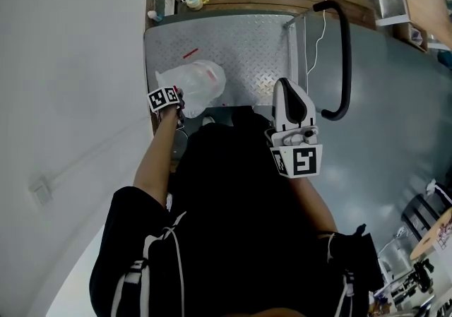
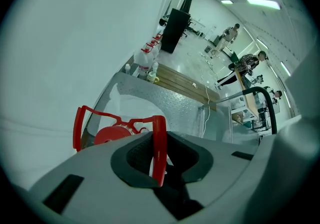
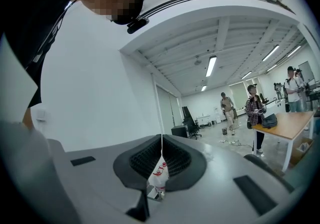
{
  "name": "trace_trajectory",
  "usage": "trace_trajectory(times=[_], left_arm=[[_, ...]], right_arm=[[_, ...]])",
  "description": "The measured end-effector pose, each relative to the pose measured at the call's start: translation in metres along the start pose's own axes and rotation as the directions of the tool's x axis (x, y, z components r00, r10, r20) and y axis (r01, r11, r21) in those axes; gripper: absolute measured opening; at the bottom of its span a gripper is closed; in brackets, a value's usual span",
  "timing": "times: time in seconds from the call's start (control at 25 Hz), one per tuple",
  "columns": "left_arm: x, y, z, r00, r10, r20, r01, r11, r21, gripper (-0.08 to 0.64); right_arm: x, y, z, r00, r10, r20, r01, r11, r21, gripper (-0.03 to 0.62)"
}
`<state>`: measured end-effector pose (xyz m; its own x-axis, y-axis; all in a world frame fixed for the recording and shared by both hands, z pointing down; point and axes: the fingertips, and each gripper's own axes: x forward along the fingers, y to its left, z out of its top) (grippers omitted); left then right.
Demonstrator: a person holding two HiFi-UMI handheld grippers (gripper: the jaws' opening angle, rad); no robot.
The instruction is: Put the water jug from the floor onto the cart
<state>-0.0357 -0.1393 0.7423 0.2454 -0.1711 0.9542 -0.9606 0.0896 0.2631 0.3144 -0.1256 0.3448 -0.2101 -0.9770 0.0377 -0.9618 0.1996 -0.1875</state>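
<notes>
The left tongs [image 1: 176, 105] are clamped on the thin red plastic carry handle [image 2: 159, 143] of the water jug [image 1: 200, 84], which hangs over the near left part of the cart [image 1: 240, 47], a ribbed diamond-plate steel deck with a black tubular push bar [image 1: 345, 54]. From above the jug is a cloudy, rounded plastic shell. The left gripper view shows its red cap [image 2: 107, 133] instead. The right tongs [image 3: 161, 160] have their ridged black pads pressed together, empty.
</notes>
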Motion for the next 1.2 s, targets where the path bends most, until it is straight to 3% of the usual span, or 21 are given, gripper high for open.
trace_trajectory(times=[0.24, 0.48, 0.64, 0.76, 0.88, 0.96, 1.04, 1.2], left_arm=[[0.021, -0.049, 0.024, 1.0, -0.002, 0.019, 0.001, 0.997, 0.076, 0.075], [0.043, -0.112, 0.029, 0.992, -0.118, 0.034, 0.116, 0.991, 0.065, 0.074], [0.05, -0.144, 0.034, 0.975, -0.212, 0.069, 0.205, 0.974, 0.095, 0.074], [0.05, -0.158, 0.035, 0.97, -0.238, 0.058, 0.229, 0.965, 0.128, 0.074], [0.04, -0.161, 0.036, 0.958, -0.271, 0.096, 0.262, 0.96, 0.096, 0.074], [0.025, -0.164, 0.04, 0.943, -0.297, 0.148, 0.285, 0.954, 0.094, 0.064], [0.0, -0.18, 0.045, 0.917, -0.342, 0.205, 0.312, 0.936, 0.163, 0.044], [-0.06, -0.209, 0.049, 0.822, -0.476, 0.312, 0.405, 0.874, 0.267, 0.018]], right_arm=[[0.002, -0.021, 0.0, 1.0, -0.004, -0.015, 0.003, 1.0, -0.005, 0.018], [-0.006, -0.039, -0.01, 0.999, -0.024, -0.048, 0.025, 1.0, 0.001, 0.018], [-0.012, -0.045, -0.01, 0.998, -0.034, -0.047, 0.034, 0.999, 0.0, 0.018], [-0.012, -0.049, -0.004, 0.999, -0.034, -0.035, 0.034, 0.999, -0.006, 0.018], [-0.014, -0.049, -0.002, 0.999, -0.034, -0.03, 0.034, 0.999, -0.011, 0.018], [-0.014, -0.048, -0.002, 0.999, -0.031, -0.032, 0.03, 0.999, -0.011, 0.018], [-0.011, -0.048, -0.003, 0.999, -0.021, -0.032, 0.021, 1.0, -0.012, 0.018], [-0.004, -0.029, -0.006, 0.999, 0.011, -0.036, -0.012, 1.0, -0.017, 0.018]])
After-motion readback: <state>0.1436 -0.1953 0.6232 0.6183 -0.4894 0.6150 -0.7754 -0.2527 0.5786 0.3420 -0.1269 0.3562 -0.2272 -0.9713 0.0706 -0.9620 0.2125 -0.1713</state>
